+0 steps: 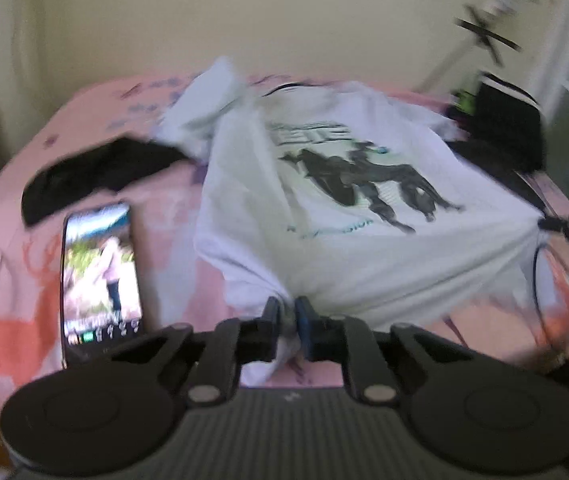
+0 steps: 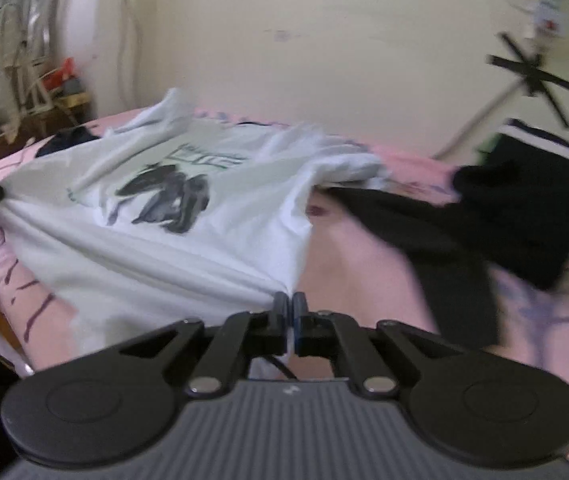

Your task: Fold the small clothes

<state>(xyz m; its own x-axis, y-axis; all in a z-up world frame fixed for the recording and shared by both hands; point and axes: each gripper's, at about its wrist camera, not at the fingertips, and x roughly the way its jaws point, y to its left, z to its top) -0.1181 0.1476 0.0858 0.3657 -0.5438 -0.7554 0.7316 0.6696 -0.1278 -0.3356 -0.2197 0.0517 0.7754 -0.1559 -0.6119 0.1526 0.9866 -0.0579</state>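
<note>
A pink printed bedsheet (image 1: 84, 128) fills both views, running back to a cream wall (image 1: 284, 20). Spread across it, print side up, lies the white T-shirt (image 1: 364, 248) with its dark horse-and-rider graphic (image 1: 376, 180), hem nearest the cameras and pulled taut between two corners. To the shirt's right sits a heap of black clothing (image 2: 524, 208) with a white-striped edge, one dark piece trailing toward the shirt. On the shirt's left, another black garment (image 1: 96, 172) lies crumpled on the sheet, just beyond a phone (image 1: 100, 276) with its screen lit.

Down to the tools now. The left gripper (image 1: 287, 312) has its fingers pinched nearly together on a bunched lower corner of the T-shirt, cloth squeezed between the pads. The right gripper (image 2: 289, 304) does likewise at the opposite hem corner, fingers closed tight on the fabric, creases fanning out from the grip. In the right wrist view, the left gripper's tip shows at the far left edge, clamped on its corner.
</note>
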